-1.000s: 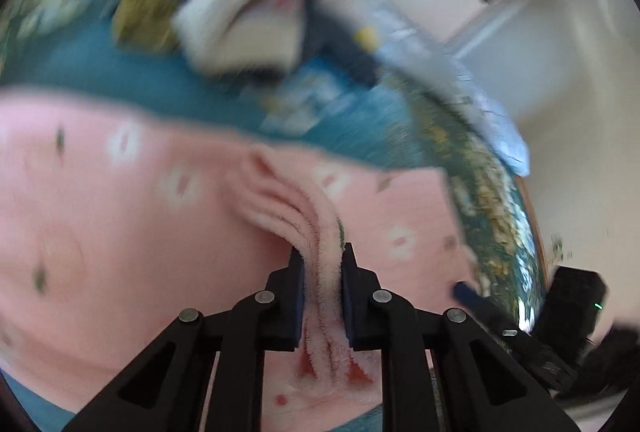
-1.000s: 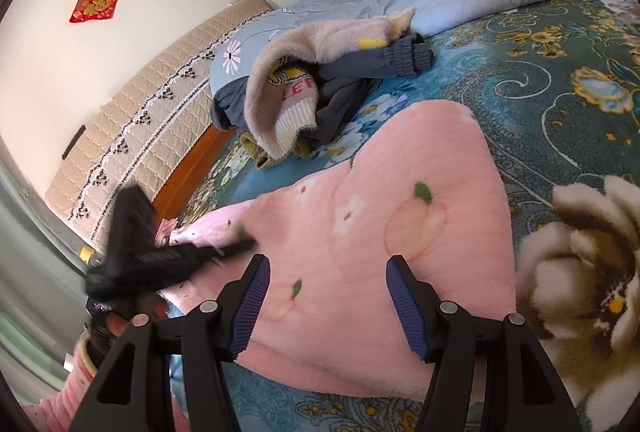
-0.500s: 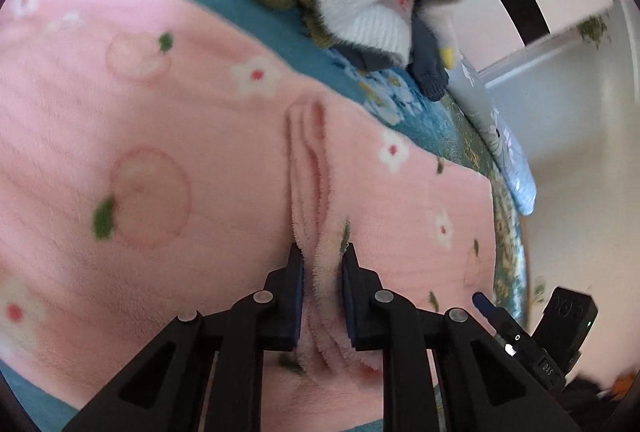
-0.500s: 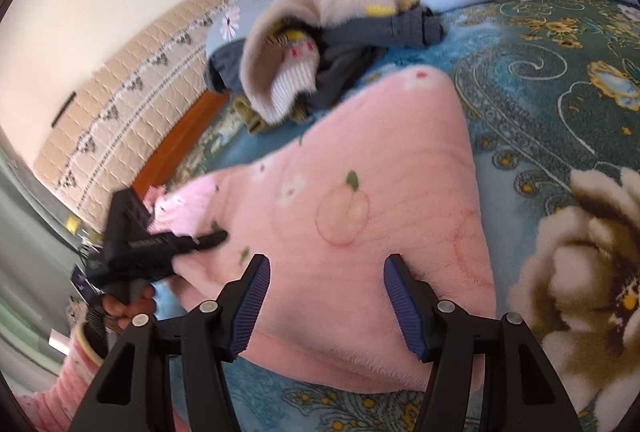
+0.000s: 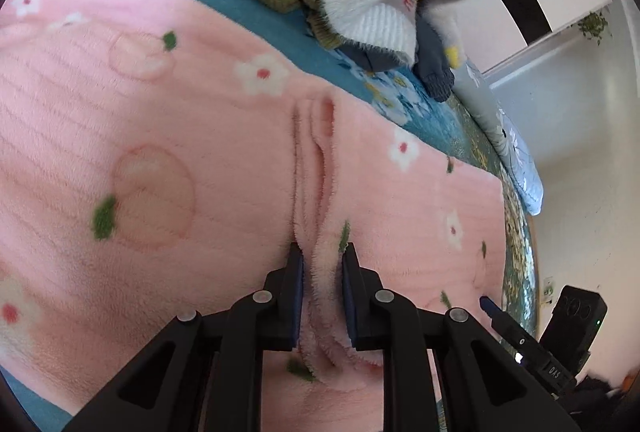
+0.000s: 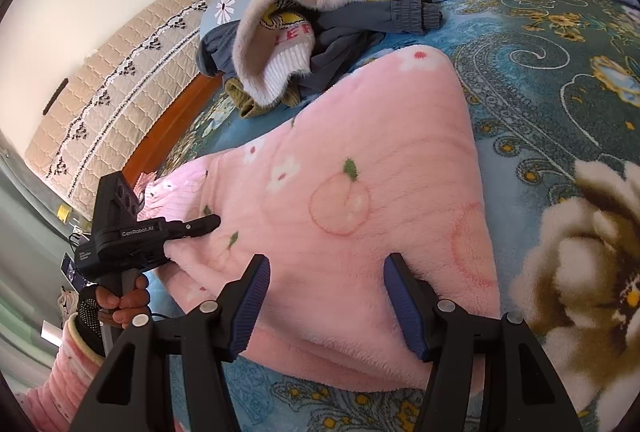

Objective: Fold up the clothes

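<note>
While the left gripper (image 5: 321,264) pinches a pink fleece garment (image 5: 160,160), the right gripper (image 6: 326,296) stands wide.

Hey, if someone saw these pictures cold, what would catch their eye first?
The big pink fleece garment with peaches and flowers, spread over the teal floral bedspread. The left gripper pinches a ridge of it while the right gripper hovers open above. Beyond lies a heap of unfolded clothes.

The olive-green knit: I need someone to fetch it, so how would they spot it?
On the teal floral bedspread, past the pink fleece garment, lies a heap of clothes. The olive-green knit sits crumpled at its bottom edge, under the white ribbed cuff; it is the heap's only mossy green piece.
</note>
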Action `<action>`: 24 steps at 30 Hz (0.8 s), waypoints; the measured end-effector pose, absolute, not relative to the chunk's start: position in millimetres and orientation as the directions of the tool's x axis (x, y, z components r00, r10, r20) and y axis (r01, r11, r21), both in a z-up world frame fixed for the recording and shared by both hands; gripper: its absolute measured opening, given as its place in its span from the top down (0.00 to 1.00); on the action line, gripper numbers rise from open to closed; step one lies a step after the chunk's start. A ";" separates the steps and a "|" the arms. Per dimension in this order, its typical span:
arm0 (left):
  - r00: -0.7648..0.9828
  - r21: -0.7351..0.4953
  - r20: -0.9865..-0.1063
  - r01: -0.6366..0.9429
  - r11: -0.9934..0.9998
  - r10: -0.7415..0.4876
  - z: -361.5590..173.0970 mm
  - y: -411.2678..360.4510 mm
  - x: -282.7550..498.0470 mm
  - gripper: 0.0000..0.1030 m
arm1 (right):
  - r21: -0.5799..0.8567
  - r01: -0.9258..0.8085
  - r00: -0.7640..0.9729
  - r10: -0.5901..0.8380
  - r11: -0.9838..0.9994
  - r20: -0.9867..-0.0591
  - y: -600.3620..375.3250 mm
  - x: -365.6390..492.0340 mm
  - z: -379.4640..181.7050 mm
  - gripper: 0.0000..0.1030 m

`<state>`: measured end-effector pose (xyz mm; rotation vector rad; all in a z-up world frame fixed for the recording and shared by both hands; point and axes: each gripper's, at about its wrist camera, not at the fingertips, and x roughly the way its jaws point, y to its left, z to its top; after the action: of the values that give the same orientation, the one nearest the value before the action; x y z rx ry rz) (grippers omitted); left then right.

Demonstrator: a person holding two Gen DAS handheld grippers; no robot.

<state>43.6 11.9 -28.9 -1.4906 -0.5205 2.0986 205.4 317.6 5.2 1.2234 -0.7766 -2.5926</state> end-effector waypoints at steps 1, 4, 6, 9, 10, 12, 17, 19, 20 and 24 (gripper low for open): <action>-0.271 -0.577 -0.748 -0.188 -0.795 0.606 -27.4 13.4 44.1 0.82 | 0.525 -0.065 -0.649 -0.363 -0.849 -0.668 317.8 205.2 5.0 0.39; -0.288 -0.608 -0.717 -0.186 -0.772 0.635 -24.1 10.0 46.5 0.81 | 0.525 -0.064 -0.651 -0.363 -0.849 -0.667 318.2 205.0 5.2 0.39; -0.304 -0.631 -0.693 -0.182 -0.754 0.654 -22.3 5.1 49.2 0.79 | 0.518 -0.062 -0.652 -0.358 -0.853 -0.668 317.5 204.8 5.2 0.39; -0.337 -0.664 -0.653 -0.177 -0.726 0.679 -17.7 -9.4 52.3 0.76 | 0.495 -0.057 -0.654 -0.342 -0.867 -0.675 314.3 204.2 5.1 0.38; -0.351 -0.676 -0.637 -0.173 -0.716 0.686 -15.4 -16.5 53.0 0.76 | 0.486 -0.054 -0.655 -0.336 -0.872 -0.677 313.2 204.3 5.1 0.38; -0.385 -0.697 -0.607 -0.163 -0.699 0.695 -9.9 -32.7 54.0 0.75 | 0.464 -0.049 -0.657 -0.322 -0.884 -0.682 310.5 204.5 5.2 0.38; -0.514 -0.704 -0.557 -0.125 -0.699 0.652 9.4 -86.3 62.3 0.72 | 0.450 -0.072 -0.683 -0.285 -0.890 -0.672 310.6 207.5 9.5 0.38; -0.609 -0.713 -0.518 -0.082 -0.696 0.601 18.8 -123.1 70.3 0.65 | 0.469 -0.091 -0.711 -0.272 -0.878 -0.648 316.7 212.2 15.6 0.38; -0.649 -0.723 -0.498 -0.056 -0.689 0.575 21.4 -141.2 73.7 0.64 | 0.476 -0.103 -0.728 -0.260 -0.874 -0.635 320.7 215.2 19.4 0.38; -0.776 -0.727 -0.478 0.088 -0.681 0.411 25.3 -220.7 89.5 0.59 | 0.537 -0.200 -0.805 -0.175 -0.820 -0.567 349.3 232.3 29.9 0.38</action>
<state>89.5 -220.7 25.3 -0.9520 -1.1514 2.5475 232.3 349.3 29.9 0.9857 -0.9471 -2.8441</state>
